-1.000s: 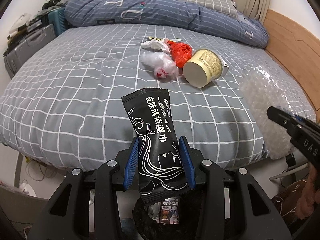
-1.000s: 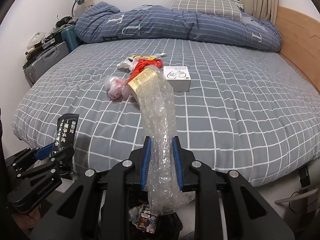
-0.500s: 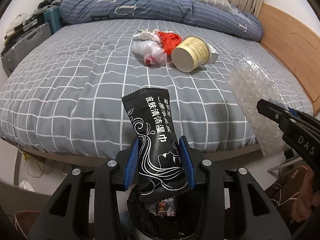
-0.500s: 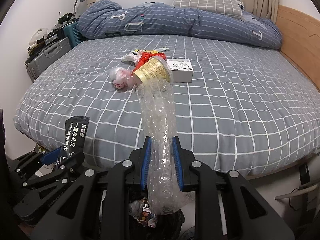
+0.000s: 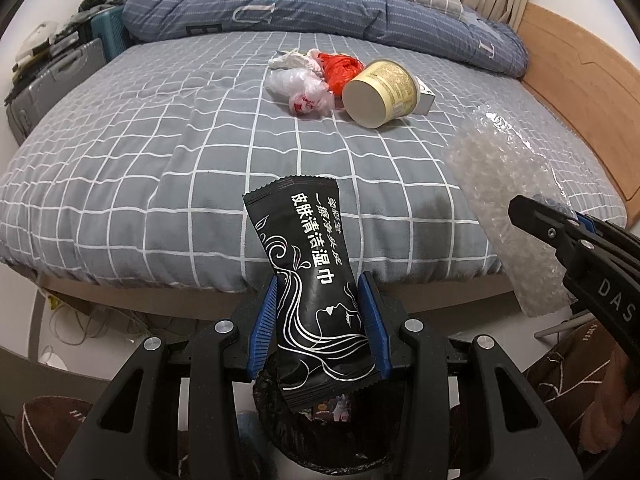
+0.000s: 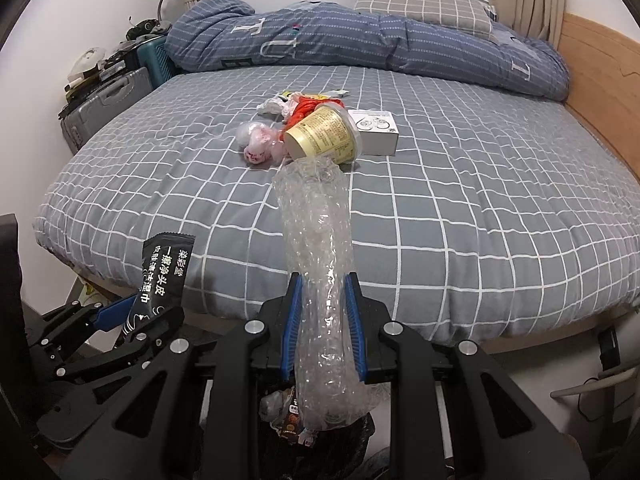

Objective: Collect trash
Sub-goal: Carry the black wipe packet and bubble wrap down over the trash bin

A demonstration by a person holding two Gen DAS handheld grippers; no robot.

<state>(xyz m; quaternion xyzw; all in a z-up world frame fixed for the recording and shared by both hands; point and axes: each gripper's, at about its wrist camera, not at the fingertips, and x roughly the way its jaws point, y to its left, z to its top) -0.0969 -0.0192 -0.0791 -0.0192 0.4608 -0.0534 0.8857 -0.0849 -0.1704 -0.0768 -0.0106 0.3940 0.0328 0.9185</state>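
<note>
My left gripper (image 5: 318, 312) is shut on a black wet-wipe packet (image 5: 308, 264) with white print, held upright over a bin lined with a black bag (image 5: 320, 432). My right gripper (image 6: 322, 320) is shut on a roll of clear bubble wrap (image 6: 318, 264), also above the bin (image 6: 320, 440), which holds some wrappers. Each gripper shows in the other's view: the right one (image 5: 560, 232) at the right edge, the left one (image 6: 132, 316) at the lower left. More trash lies on the bed: a yellow paper cup (image 5: 380, 92) on its side, a red bag (image 5: 340, 70), a crumpled clear bag (image 5: 304, 90).
The grey checked bed (image 6: 480, 220) fills the middle, with a rolled blue duvet (image 6: 360, 40) and a pillow at the back. A small white box (image 6: 374, 130) lies beside the cup. Suitcases (image 6: 104, 108) stand at the left wall, a wooden bed frame (image 5: 576, 80) at the right.
Both grippers have drawn back from the bed with their loads still held. The bed edge now sits higher in both views and more of the bin shows below.
</note>
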